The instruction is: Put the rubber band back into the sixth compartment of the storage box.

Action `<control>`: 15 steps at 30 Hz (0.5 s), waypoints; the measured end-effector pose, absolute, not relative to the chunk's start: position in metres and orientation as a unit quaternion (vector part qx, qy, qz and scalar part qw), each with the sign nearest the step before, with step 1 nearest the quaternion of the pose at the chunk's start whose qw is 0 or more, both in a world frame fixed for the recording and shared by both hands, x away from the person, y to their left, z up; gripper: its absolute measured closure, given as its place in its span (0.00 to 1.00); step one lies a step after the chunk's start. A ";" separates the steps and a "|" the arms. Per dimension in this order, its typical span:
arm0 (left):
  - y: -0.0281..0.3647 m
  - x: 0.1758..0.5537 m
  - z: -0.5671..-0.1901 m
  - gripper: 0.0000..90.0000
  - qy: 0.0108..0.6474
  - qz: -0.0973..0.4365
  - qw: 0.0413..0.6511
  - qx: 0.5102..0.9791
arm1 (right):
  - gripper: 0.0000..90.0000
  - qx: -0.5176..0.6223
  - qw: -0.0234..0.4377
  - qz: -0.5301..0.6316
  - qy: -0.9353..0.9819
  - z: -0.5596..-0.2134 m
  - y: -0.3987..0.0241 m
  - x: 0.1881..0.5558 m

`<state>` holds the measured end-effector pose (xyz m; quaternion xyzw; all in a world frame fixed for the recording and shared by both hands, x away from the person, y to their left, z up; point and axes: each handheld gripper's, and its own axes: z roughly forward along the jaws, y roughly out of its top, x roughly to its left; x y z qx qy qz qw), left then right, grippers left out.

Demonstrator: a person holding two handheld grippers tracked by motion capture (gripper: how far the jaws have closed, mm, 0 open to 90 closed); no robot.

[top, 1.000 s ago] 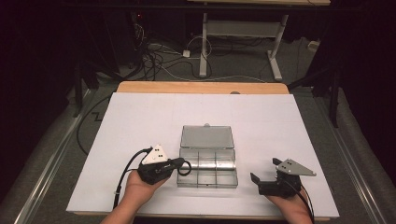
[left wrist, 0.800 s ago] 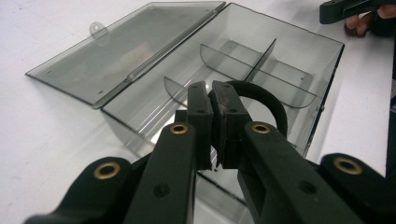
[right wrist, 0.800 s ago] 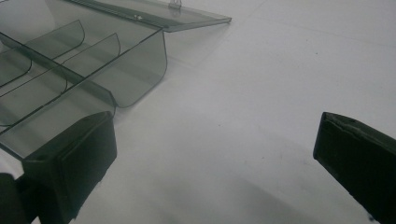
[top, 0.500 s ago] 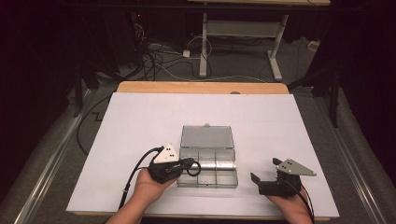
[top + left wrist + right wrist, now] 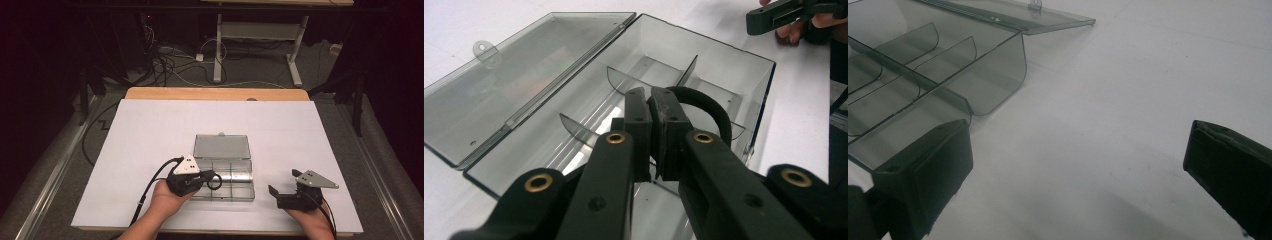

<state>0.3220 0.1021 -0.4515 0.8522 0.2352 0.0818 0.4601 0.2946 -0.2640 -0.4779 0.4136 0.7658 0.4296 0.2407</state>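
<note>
One left gripper [image 5: 212, 180], farther over box [image 5: 235, 192] than before.

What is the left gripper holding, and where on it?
The left gripper pinches a black elastic loop at one end, over the open clear box.

left gripper [image 5: 207, 180] carried rightward with its black loop [image 5: 215, 180], from the box's [image 5: 235, 192] left edge to over its near-left compartments
</note>
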 end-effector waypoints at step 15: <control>0.082 0.323 -0.447 0.94 0.214 0.075 0.458 0.859 | 0.00 0.418 0.240 0.433 0.762 -0.478 -0.264 0.294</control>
